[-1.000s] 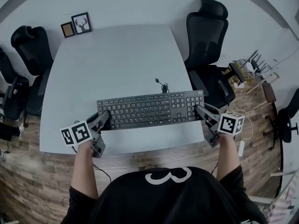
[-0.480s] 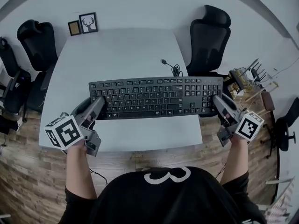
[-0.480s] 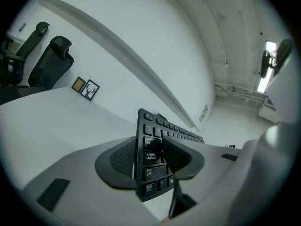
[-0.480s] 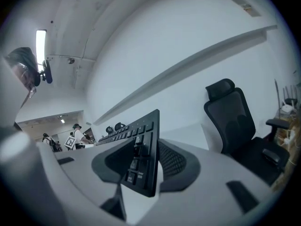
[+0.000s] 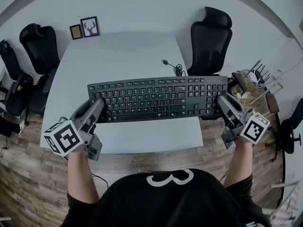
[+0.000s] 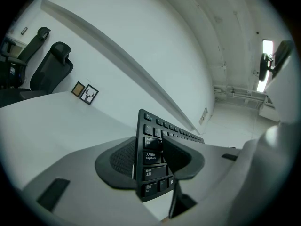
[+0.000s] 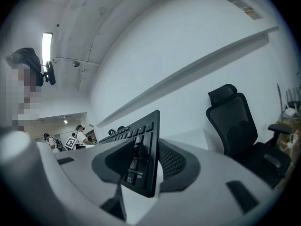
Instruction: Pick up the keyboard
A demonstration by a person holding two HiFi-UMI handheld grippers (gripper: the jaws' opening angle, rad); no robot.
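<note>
Long black plastic keyboard (image 5: 156, 98) hangs above the white table (image 5: 118, 56), left gripper (image 5: 97, 109) and right gripper (image 5: 221, 100) each clamped on an end. Looks light and stiff, so end grips seem fine.

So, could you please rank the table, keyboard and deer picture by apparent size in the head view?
1. table
2. keyboard, held nearer the camera, which enlarges it
3. deer picture, clearly smallest

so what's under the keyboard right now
Only the white table, with the keyboard held at each end by the left gripper and right gripper. One jaw of each presses its underside. The table strip directly beneath is covered.
</note>
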